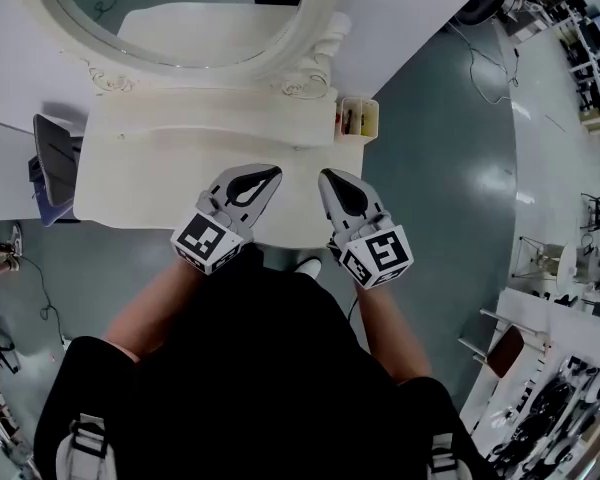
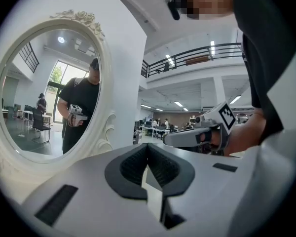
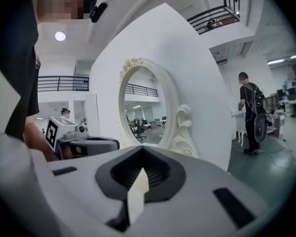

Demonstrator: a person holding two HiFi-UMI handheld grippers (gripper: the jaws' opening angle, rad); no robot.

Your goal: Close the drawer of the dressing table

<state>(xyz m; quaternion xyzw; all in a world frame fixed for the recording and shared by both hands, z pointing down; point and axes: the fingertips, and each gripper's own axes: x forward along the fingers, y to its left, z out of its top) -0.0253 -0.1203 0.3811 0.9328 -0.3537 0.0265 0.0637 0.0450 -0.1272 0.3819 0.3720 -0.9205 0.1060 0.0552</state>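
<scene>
The cream dressing table [image 1: 150, 168] with its oval mirror [image 1: 180, 18] stands right in front of me. No drawer juts out past its near edge in the head view. My left gripper [image 1: 276, 172] hangs above the front of the tabletop, its jaws together and nothing between them. My right gripper [image 1: 323, 176] hangs beside it, also shut and holding nothing. In the left gripper view the shut left gripper [image 2: 148, 145] points level past the mirror [image 2: 49, 83], and the right gripper [image 2: 197, 135] shows alongside. In the right gripper view the right gripper [image 3: 142, 148] faces the mirror [image 3: 143, 102].
A small open box [image 1: 358, 116] with slim items sits at the table's right end. A dark chair-like object [image 1: 52, 158] stands left of the table. White racks with tools [image 1: 550, 388] fill the lower right. A person with a backpack [image 3: 250, 112] stands farther off on the grey floor.
</scene>
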